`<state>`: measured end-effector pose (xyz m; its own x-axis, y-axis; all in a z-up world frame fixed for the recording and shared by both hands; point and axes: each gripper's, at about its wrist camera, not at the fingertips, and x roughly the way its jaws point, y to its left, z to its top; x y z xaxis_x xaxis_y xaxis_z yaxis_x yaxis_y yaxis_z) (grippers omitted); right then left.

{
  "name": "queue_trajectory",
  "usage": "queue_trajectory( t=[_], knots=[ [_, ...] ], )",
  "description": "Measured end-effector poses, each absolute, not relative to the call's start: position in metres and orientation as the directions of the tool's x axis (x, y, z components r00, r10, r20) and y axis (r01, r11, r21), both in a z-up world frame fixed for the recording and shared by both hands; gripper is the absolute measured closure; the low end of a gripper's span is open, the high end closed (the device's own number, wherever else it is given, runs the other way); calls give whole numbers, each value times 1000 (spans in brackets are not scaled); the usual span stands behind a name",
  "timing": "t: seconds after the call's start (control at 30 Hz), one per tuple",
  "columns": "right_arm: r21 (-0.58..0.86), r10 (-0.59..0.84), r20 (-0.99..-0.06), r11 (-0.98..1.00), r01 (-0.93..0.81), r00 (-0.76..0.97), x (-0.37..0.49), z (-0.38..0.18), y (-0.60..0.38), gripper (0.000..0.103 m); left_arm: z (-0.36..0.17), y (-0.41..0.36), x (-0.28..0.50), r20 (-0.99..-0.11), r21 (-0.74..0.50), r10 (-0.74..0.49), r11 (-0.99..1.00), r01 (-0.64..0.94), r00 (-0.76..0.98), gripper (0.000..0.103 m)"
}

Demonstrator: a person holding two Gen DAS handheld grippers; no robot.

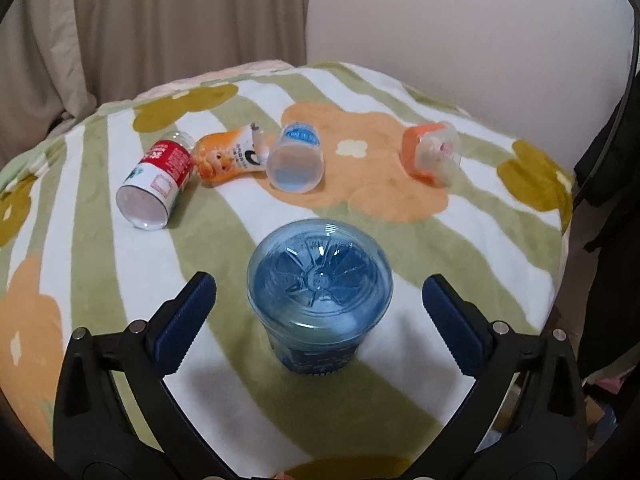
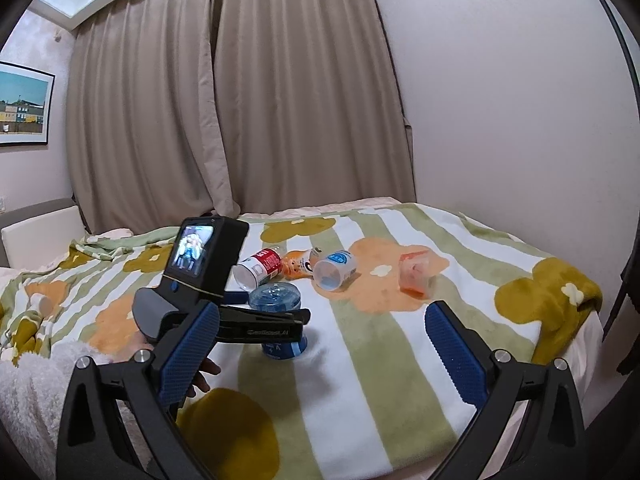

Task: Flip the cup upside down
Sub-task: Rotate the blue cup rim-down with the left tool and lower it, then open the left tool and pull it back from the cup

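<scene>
A blue translucent cup [image 1: 318,300] stands upside down on the flowered blanket [image 1: 460,248], its ribbed base facing up. My left gripper [image 1: 318,312] is open, one finger on each side of the cup, not touching it. In the right wrist view the same cup [image 2: 278,312] stands behind the left gripper's black fingers [image 2: 264,326]. My right gripper [image 2: 320,344] is open and empty above the blanket's near part, to the right of the cup.
Lying on their sides further back are a red and white can [image 1: 156,182], an orange pouch [image 1: 228,158], a clear cup with a blue label [image 1: 296,158] and an orange and clear cup [image 1: 432,156]. Curtains [image 2: 224,92] and a wall stand behind the bed. The blanket's edge drops off at the right.
</scene>
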<state>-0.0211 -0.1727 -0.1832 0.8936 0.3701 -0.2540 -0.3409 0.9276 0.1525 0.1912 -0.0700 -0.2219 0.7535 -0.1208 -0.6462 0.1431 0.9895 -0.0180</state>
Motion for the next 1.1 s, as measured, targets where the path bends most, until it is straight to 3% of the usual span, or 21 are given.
queue_trajectory(
  t=[0.43, 0.83, 1.1],
  knots=[
    [127, 362, -257, 932, -340, 896, -29, -171, -166, 0, -181, -61, 166, -603, -59, -163, 985, 160, 781, 0],
    [18, 282, -105, 959, -282, 954, -58, -83, -162, 0, -51, -39, 58, -368, -6, -158, 986, 167, 916, 0],
    [0, 56, -147, 998, -57, 988, -68, -39, -166, 0, -13, -27, -13, -231, 10, -134, 990, 140, 964, 0]
  ],
)
